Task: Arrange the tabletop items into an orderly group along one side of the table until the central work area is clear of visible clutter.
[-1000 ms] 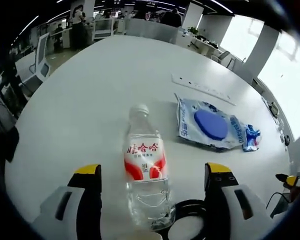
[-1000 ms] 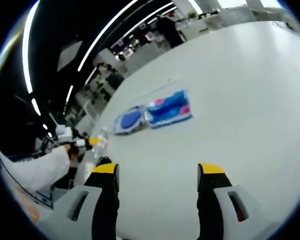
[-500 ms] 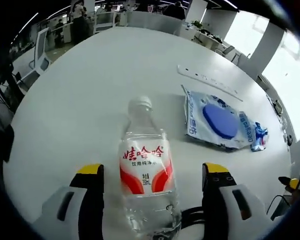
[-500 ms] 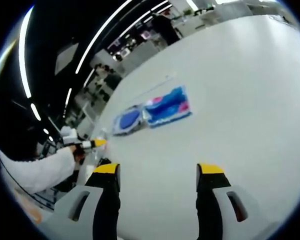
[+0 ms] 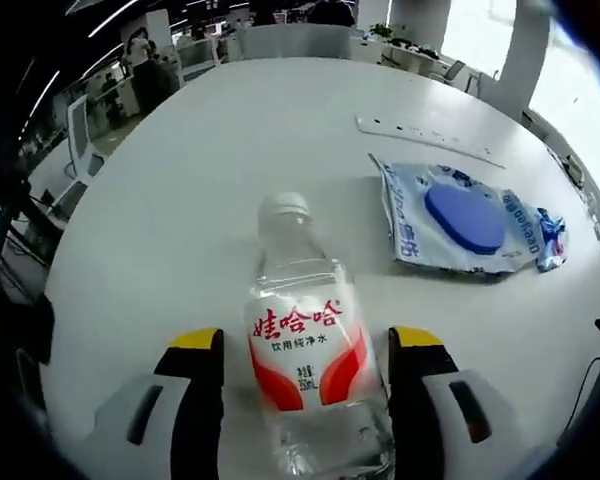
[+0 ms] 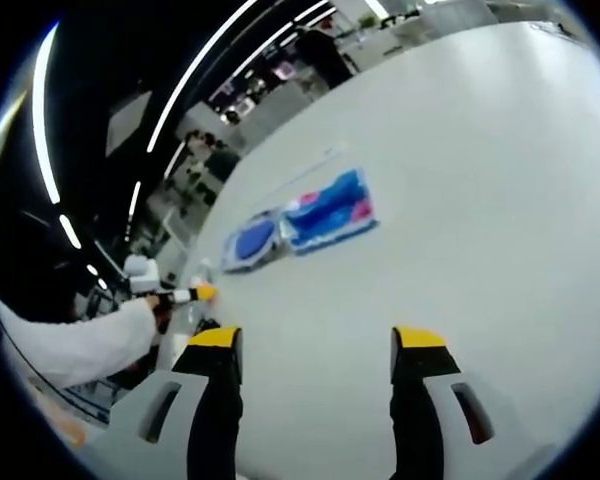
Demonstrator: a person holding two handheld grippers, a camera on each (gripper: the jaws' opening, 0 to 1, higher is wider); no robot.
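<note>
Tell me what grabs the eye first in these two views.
In the left gripper view, a clear water bottle with a red and white label stands between the jaws of the left gripper, close to the camera. Beyond it to the right, a blue and white wipes pack lies flat on the white table. In the right gripper view, the right gripper is open over bare table.

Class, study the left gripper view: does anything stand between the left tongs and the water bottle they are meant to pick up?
Nothing visible does. The water bottle already stands between the open jaws of the left tongs, with only bare white table around it. The blue packet lies off to the side, clear of the approach.
</note>
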